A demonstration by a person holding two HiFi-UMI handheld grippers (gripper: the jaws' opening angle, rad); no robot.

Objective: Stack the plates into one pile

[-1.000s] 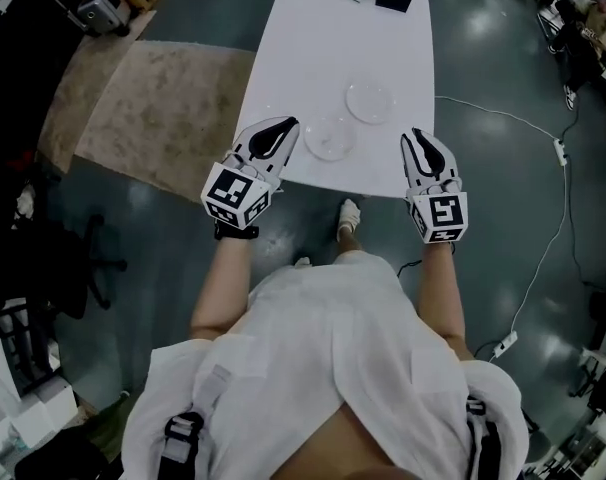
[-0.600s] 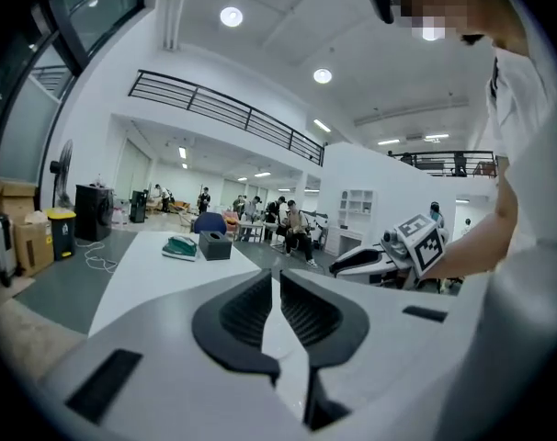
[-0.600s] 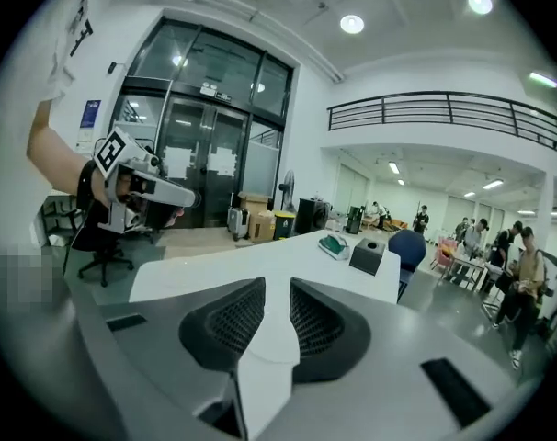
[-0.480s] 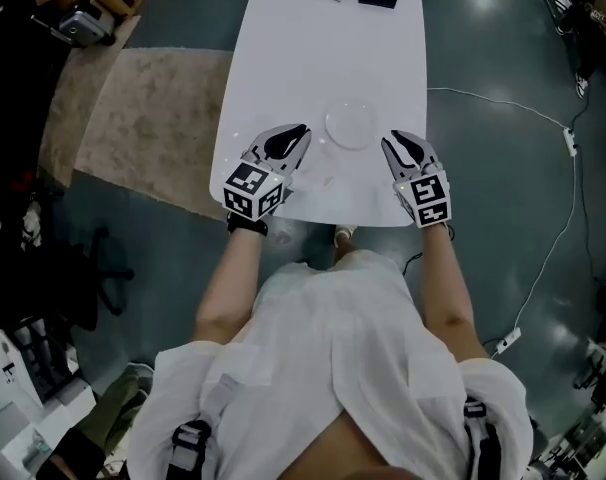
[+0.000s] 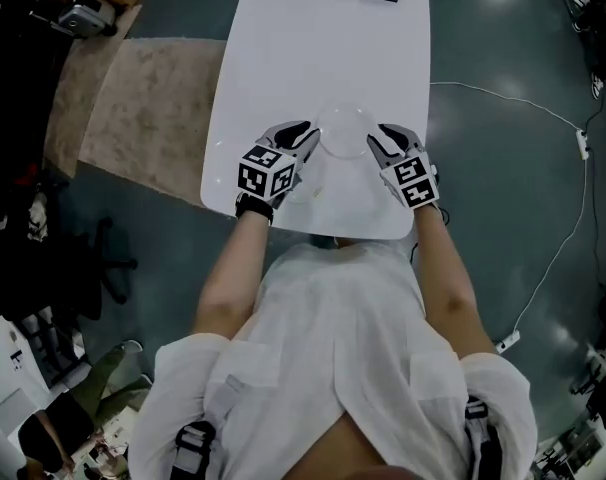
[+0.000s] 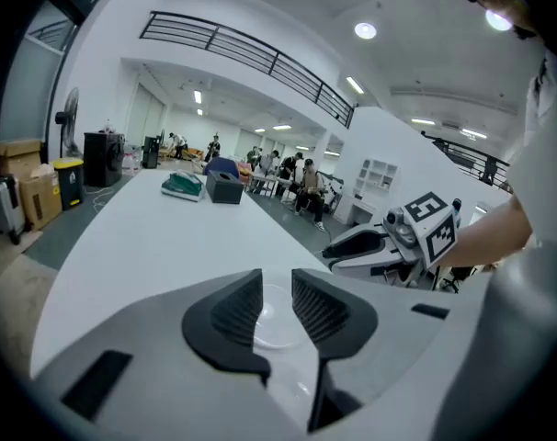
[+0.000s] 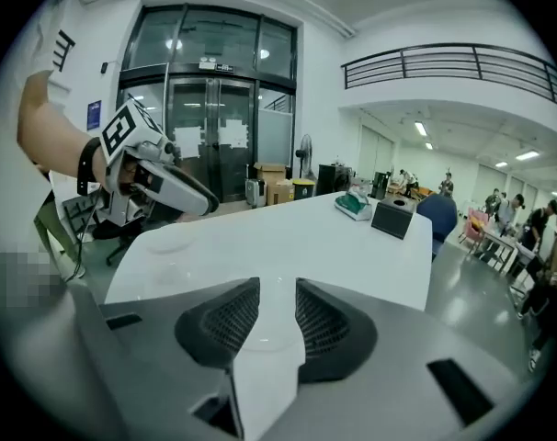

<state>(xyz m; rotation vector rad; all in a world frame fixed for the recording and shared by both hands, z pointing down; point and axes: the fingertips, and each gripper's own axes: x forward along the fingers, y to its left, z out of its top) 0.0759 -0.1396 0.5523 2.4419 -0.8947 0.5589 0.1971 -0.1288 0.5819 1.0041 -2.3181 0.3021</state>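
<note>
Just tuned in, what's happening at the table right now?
A person holds a tool in each hand over the near end of the white table. The left tool and right tool flank a clear plate, one at each side. Both sets of jaws have just been opening and grip nothing. A second plate seems to lie nearer the edge, so nothing is piled yet.

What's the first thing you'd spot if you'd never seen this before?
Two black-and-white grippers, the left gripper and the right gripper, flank a clear plate at the near end of the white table. Their jaws have just been opening, with nothing pinched between them.
</note>
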